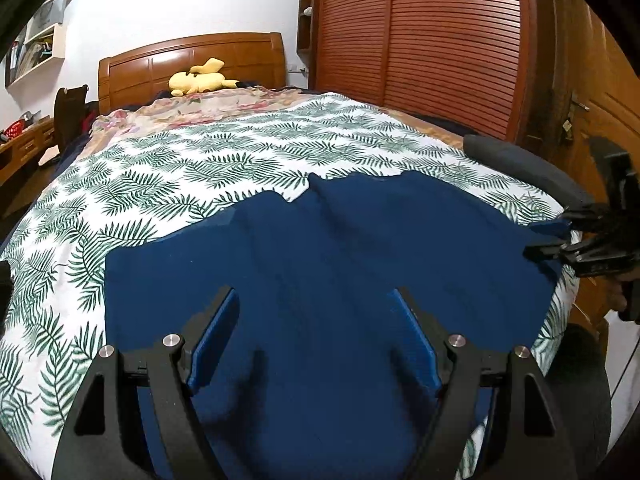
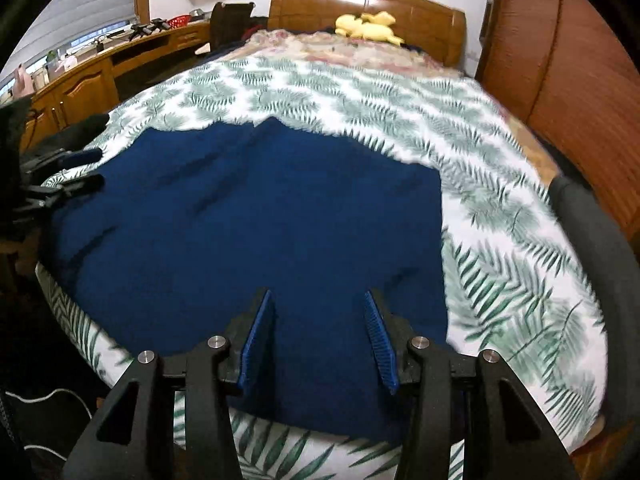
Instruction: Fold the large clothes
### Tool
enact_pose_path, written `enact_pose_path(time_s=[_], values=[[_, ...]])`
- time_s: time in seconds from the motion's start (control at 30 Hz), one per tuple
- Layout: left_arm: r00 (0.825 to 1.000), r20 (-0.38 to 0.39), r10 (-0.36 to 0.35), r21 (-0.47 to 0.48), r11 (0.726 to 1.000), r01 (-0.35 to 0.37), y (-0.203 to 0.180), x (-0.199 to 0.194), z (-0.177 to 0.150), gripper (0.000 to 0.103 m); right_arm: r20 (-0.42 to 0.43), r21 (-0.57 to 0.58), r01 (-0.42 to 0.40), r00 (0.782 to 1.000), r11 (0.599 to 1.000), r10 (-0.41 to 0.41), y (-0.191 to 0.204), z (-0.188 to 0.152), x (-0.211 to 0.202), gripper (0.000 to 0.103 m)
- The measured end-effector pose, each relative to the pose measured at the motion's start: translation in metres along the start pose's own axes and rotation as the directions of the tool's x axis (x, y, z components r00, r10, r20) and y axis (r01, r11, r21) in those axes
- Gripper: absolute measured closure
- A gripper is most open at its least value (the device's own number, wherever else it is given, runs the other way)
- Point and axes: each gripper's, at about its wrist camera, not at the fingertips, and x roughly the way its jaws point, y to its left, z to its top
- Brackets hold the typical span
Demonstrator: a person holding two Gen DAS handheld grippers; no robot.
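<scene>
A large dark blue garment [image 1: 320,264] lies spread flat on the leaf-print bed cover [image 1: 168,176]; it also fills the middle of the right wrist view [image 2: 248,216]. My left gripper [image 1: 314,300] is open and empty, hovering just above the garment near its near edge. My right gripper [image 2: 318,300] is open and empty above the garment's near edge. In the left wrist view the right gripper [image 1: 548,236] appears at the garment's right edge, open. In the right wrist view the left gripper [image 2: 86,170] appears at the garment's left edge, open.
A yellow plush toy [image 1: 198,78] lies by the wooden headboard [image 1: 192,60]. A slatted wardrobe [image 1: 420,40] stands right of the bed. A dark padded chair back [image 2: 592,240] curves along the bed's right edge. A wooden desk [image 2: 80,80] runs along the left wall.
</scene>
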Motion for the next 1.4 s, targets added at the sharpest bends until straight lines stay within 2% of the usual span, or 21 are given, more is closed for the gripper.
enact_pose_path(time_s=[0.1,0.33,0.6,0.77,0.9,1.1,1.2,1.3,1.4], values=[[1.000,-0.011,-0.016,0.007,1.000,0.016,-0.012,-0.006,-0.005,0.025,-0.009,0.018,-0.021,1.000,1.000,0.021,-0.004,-0.013,0.010,0.054],[0.998,-0.069,-0.013,0.050,0.999,0.017,-0.049,-0.003,-0.010,0.025,0.055,0.048,-0.067,0.996,0.997,0.064,-0.008,-0.025,0.017,0.054],[0.995,-0.100,0.004,0.044,0.999,0.000,-0.069,-0.005,-0.010,0.025,0.085,0.006,-0.009,0.996,1.000,0.009,-0.011,-0.032,-0.010,0.054],[0.991,-0.133,0.023,0.051,0.999,-0.016,-0.073,0.000,-0.014,0.025,0.126,0.049,0.012,0.992,0.999,-0.019,-0.024,-0.045,-0.029,0.054],[0.987,-0.158,0.035,0.059,0.998,-0.026,-0.074,0.003,-0.020,0.025,0.111,0.084,0.011,0.994,0.996,-0.020,-0.032,-0.050,-0.029,0.053],[0.982,-0.182,0.051,0.058,0.997,-0.041,-0.071,0.003,-0.026,0.025,0.086,0.130,0.014,0.996,0.991,-0.026,-0.037,-0.054,-0.025,0.043],[0.981,-0.188,0.054,0.064,0.997,-0.042,-0.071,0.001,-0.028,0.025,0.071,0.153,0.032,0.997,0.988,-0.043,-0.040,-0.054,-0.022,0.034],[0.980,-0.193,0.051,0.062,0.997,-0.040,-0.068,0.000,-0.031,0.025,0.047,0.223,-0.004,0.999,0.975,-0.007,-0.050,-0.055,-0.018,0.029],[0.981,-0.190,0.048,0.055,0.998,-0.038,-0.064,-0.003,-0.035,0.025,0.045,0.283,-0.055,0.998,0.957,0.044,-0.058,-0.059,-0.015,0.029]])
